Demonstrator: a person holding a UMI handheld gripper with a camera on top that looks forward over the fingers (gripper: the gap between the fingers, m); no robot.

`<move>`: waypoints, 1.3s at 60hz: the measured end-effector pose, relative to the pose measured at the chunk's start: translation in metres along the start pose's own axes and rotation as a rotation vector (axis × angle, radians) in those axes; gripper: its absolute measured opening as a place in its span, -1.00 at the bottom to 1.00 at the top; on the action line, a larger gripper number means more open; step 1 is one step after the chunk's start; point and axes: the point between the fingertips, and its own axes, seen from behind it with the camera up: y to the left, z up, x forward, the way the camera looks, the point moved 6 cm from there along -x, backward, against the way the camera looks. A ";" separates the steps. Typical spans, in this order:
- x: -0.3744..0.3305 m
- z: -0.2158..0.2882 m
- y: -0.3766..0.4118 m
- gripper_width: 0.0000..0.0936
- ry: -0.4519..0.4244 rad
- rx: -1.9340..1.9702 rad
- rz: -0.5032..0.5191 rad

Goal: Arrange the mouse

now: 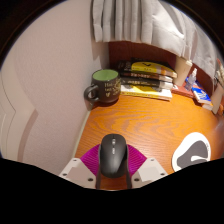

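Observation:
A dark grey computer mouse [113, 152] sits between my gripper's [113, 160] two fingers, low over the orange-brown wooden desk [150, 125]. The magenta pads [91, 158] press against both of its sides with no gap showing, so the gripper is shut on it. The mouse's nose points away from me toward the back of the desk. Its rear end is hidden below between the white finger bases.
A dark green mug [104, 88] stands beyond the fingers to the left. Behind it lies a stack of books [148, 76] against the back. A white object [190, 155] lies on the desk to the right, blue items [203, 96] farther back. Curtain [140, 20] hangs above.

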 end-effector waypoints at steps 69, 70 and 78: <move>-0.062 -0.059 -0.299 -0.19 -0.037 0.083 -0.072; -0.062 -0.060 -0.299 -0.17 -0.033 0.086 -0.073; -0.061 -0.060 -0.299 -0.03 -0.035 0.096 -0.083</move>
